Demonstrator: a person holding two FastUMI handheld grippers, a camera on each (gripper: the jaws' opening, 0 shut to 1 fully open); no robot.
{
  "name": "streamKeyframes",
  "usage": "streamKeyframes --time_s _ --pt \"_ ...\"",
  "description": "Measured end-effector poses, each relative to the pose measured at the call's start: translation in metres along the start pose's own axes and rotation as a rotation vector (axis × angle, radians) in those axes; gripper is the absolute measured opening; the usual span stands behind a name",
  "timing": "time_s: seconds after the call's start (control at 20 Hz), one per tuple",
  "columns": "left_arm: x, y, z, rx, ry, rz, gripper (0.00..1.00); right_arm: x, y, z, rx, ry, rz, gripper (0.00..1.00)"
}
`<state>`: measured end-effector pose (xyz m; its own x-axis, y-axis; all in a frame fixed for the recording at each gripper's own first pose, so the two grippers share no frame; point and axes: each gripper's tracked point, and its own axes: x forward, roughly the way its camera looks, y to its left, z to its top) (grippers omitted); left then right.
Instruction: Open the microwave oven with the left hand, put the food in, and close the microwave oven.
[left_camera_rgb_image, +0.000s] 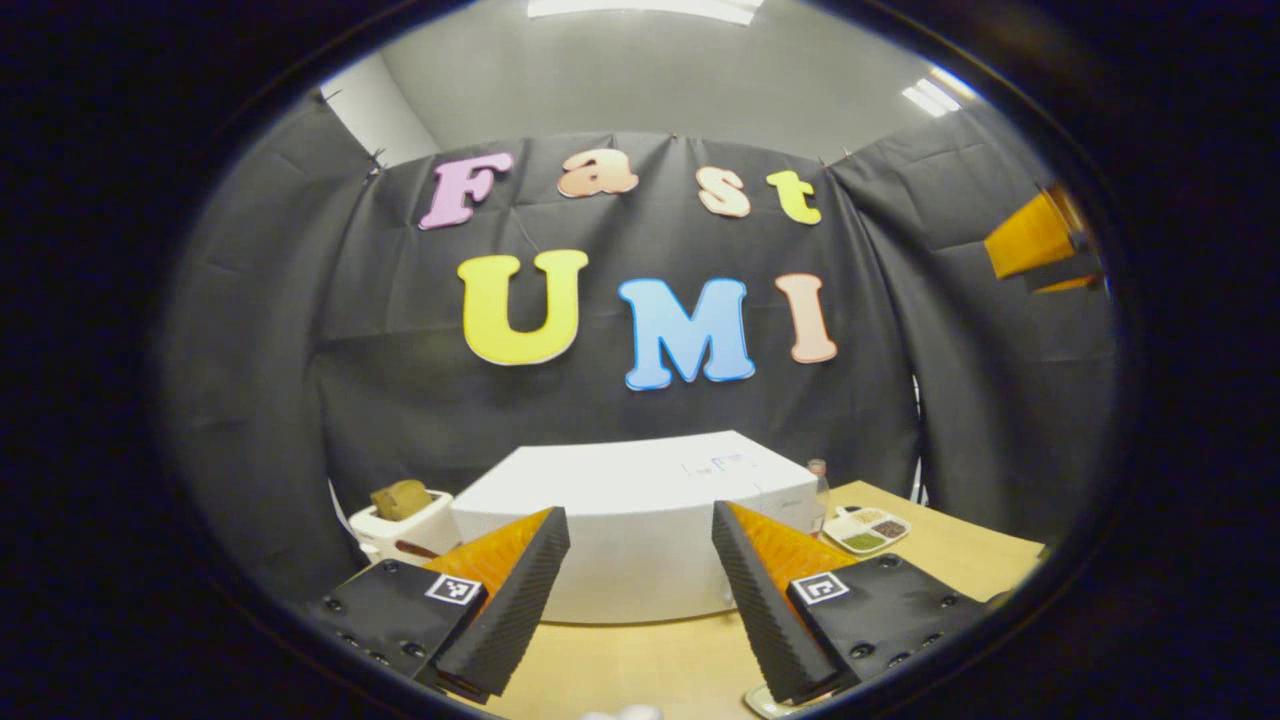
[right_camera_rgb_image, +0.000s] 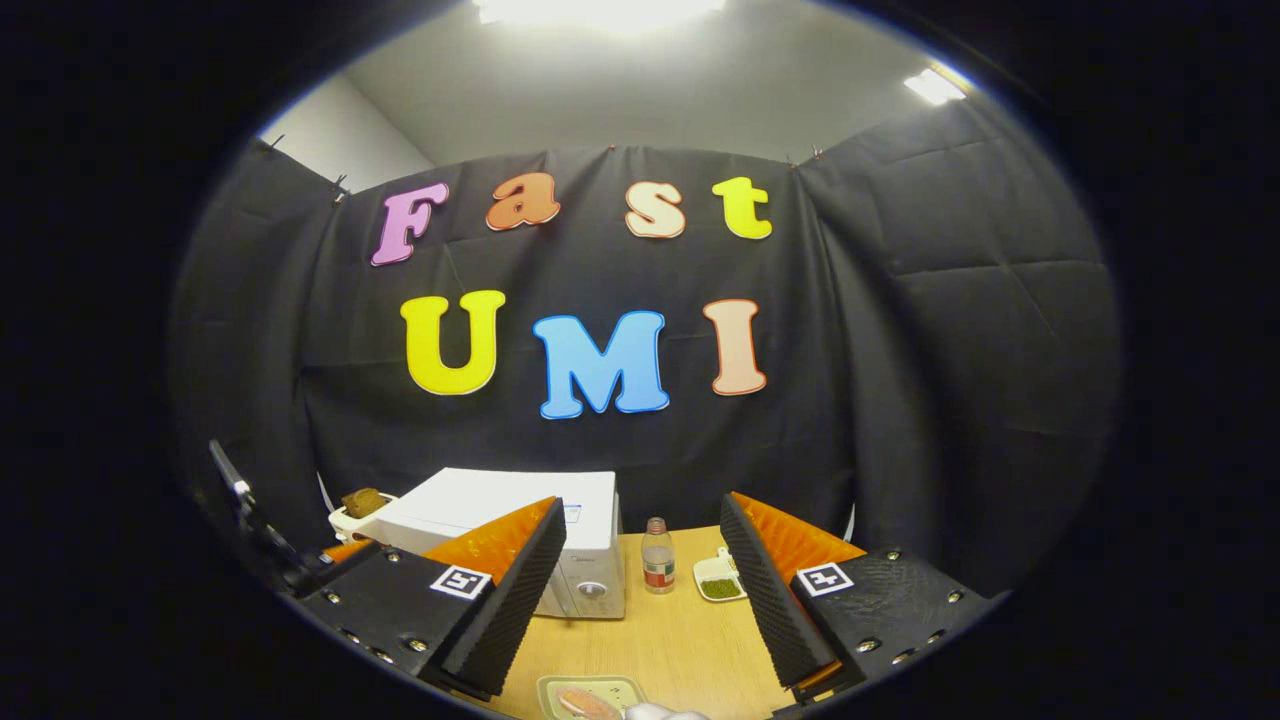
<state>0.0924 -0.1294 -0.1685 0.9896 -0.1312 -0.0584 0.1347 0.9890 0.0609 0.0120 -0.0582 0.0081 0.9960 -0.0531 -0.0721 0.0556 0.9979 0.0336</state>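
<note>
Left gripper (left_camera_rgb_image: 640, 560) spread, empty | microwave (left_camera_rgb_image: 640, 520) closed, straight ahead | food plate (right_camera_rgb_image: 585, 697) below right gripper (right_camera_rgb_image: 640, 570), spread

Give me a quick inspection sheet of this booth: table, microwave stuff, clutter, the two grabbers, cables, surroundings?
Surface: wooden table, bare in the middle.
Job's things: white microwave, door closed; plate of food at the near edge.
Clutter: toaster holding bread beside the microwave; small bottle; divided snack tray.
Grippers: left gripper open, empty, facing the microwave; right gripper open, empty.
Cables: nothing seen.
Surroundings: black cloth walls, ceiling lights.
</note>
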Motion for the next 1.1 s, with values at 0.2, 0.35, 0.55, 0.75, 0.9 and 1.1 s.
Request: streamKeyframes --time_s 0.2,0.35,0.55,0.75,0.9,1.1 --pt "0.058 -0.056 -0.071 -0.024 0.063 -0.017 0.97 0.005 -0.033 -0.006 -0.047 0.034 -0.054 0.95" --pt "0.094 -0.08 -0.103 -0.037 0.077 -0.012 0.98 0.01 -0.05 -0.015 -0.075 0.056 -0.083 0.95" --pt "0.128 -0.086 -0.116 -0.064 0.07 0.023 0.96 0.014 -0.06 -0.032 -0.09 0.095 -0.093 0.95" --pt "0.143 -0.09 -0.116 -0.075 0.06 0.035 0.97 0.014 -0.066 -0.043 -0.119 0.123 -0.096 0.95" --pt "0.151 -0.092 -0.121 -0.087 0.08 0.038 0.87 0.016 -0.072 -0.046 -0.135 0.123 -0.101 0.95" --pt "0.155 -0.094 -0.13 -0.092 0.095 0.06 0.45 0.016 -0.073 -0.057 -0.141 0.145 -0.091 0.95"
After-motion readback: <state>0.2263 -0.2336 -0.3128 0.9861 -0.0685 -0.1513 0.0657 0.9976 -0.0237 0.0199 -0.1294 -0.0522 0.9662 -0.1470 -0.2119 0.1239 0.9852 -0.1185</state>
